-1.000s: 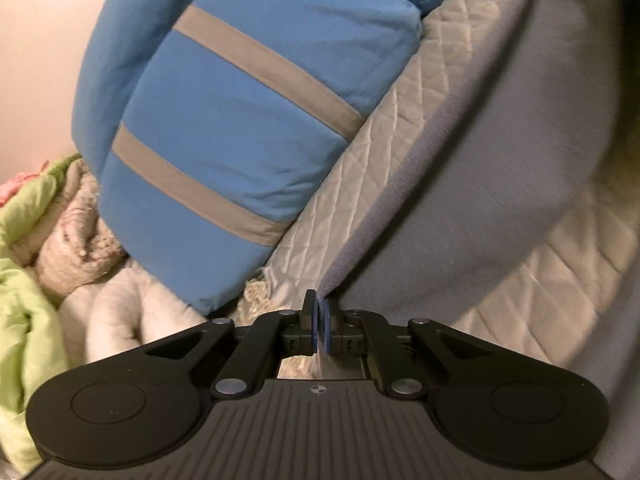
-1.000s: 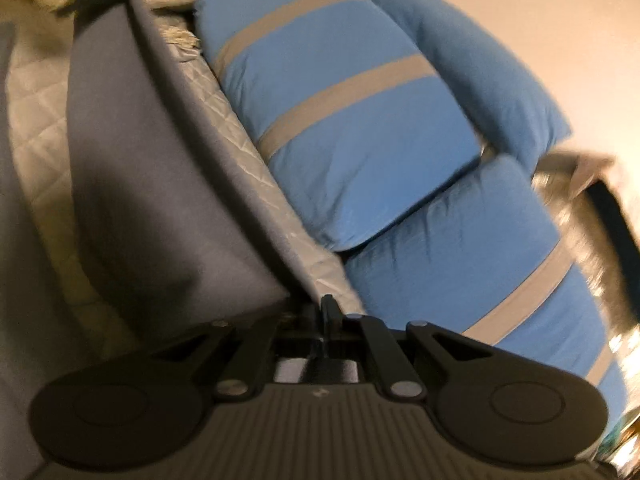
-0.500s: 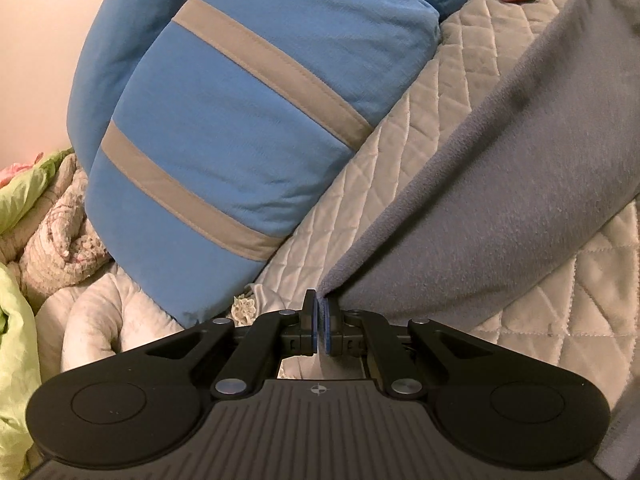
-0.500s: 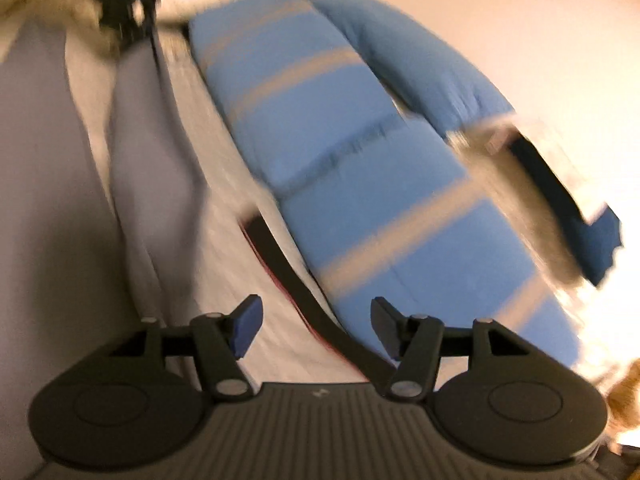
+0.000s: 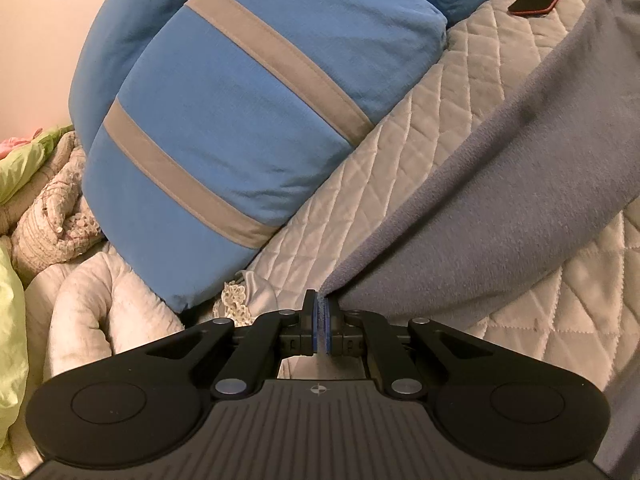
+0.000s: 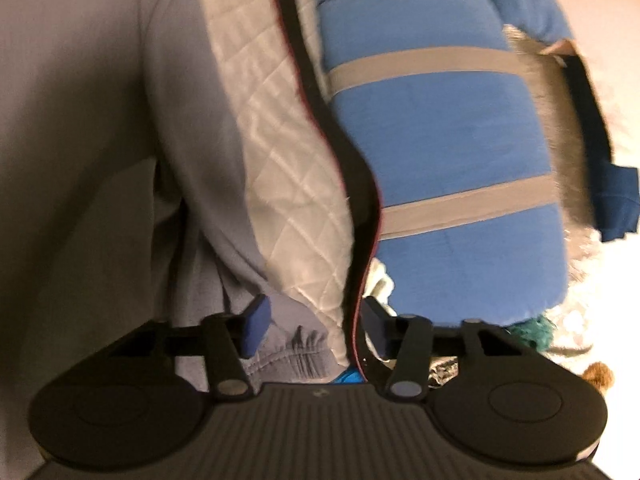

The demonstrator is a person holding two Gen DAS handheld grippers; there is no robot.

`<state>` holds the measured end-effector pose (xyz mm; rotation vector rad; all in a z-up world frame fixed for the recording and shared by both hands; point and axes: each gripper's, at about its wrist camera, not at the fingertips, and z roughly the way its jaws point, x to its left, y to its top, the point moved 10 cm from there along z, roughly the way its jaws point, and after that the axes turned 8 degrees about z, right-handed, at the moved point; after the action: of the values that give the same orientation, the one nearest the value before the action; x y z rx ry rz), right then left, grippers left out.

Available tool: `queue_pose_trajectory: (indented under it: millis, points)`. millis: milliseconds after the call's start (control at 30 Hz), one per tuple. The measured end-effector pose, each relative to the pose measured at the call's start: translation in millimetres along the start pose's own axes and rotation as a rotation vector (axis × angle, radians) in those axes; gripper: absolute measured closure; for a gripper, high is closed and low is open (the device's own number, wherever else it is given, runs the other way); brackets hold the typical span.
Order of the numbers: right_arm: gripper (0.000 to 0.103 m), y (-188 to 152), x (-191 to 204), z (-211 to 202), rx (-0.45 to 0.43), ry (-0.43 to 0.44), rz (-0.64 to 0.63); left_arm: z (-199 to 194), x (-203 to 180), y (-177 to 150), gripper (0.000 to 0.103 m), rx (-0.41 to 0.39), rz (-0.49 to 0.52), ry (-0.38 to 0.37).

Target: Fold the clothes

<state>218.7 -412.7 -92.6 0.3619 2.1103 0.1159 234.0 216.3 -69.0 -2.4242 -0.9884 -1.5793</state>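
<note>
In the left wrist view a grey fleece garment (image 5: 480, 220) lies stretched across the quilted bedspread (image 5: 400, 168). My left gripper (image 5: 320, 314) is shut on its near corner, and the cloth runs up to the right from the pads. The right wrist view is blurred. There my right gripper (image 6: 316, 320) has its jaws apart and closing. The garment's gathered grey cuff (image 6: 296, 346) lies between its blue pads (image 6: 256, 320), not pressed by them. A fold of quilt and a black strap with a red edge (image 6: 352, 184) also sit between them.
Two blue pillows with grey stripes (image 5: 240, 120) (image 6: 440, 140) lie along the far side of the bed against a pale wall. A green blanket (image 5: 12, 300) and knitted cream cloths (image 5: 52, 208) are heaped at the left. A dark blue cloth (image 6: 616, 208) lies at the right.
My right gripper let go of the grey cloth edge, opened and swept along the bed to the cuff by the black strap, rolling as it went. The left gripper kept its grip and place.
</note>
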Motion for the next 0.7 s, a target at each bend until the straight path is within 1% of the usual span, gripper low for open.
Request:
queue_pose_trajectory:
  millis: [133, 200, 267, 333, 433, 567, 633, 700]
  points:
    - [0.05, 1, 9, 19, 0.032, 0.057, -0.075, -5, 1, -1, 0.1, -0.01, 0.008, 0.0]
    - [0.065, 2, 13, 22, 0.04, 0.093, -0.093, -9, 2, -1, 0.1, -0.019, 0.012, 0.003]
    - [0.1, 1, 17, 18, 0.037, 0.123, -0.1, -15, 3, -2, 0.1, -0.028, 0.019, 0.003]
    - [0.101, 1, 13, 12, 0.026, 0.122, -0.076, -24, 5, -5, 0.1, -0.039, 0.028, -0.003]
    - [0.101, -5, -4, -6, 0.008, 0.093, 0.007, -39, 13, -12, 0.1, -0.057, 0.03, -0.018]
    - [0.102, -15, -37, -40, -0.024, 0.061, 0.127, -62, 34, -22, 0.1, -0.068, -0.007, -0.06]
    - [0.102, -21, -54, -53, -0.029, 0.059, 0.194, -66, 44, -28, 0.1, -0.062, -0.034, -0.1]
    - [0.101, -25, -67, -53, -0.023, 0.056, 0.255, -57, 45, -30, 0.1, -0.049, -0.049, -0.144]
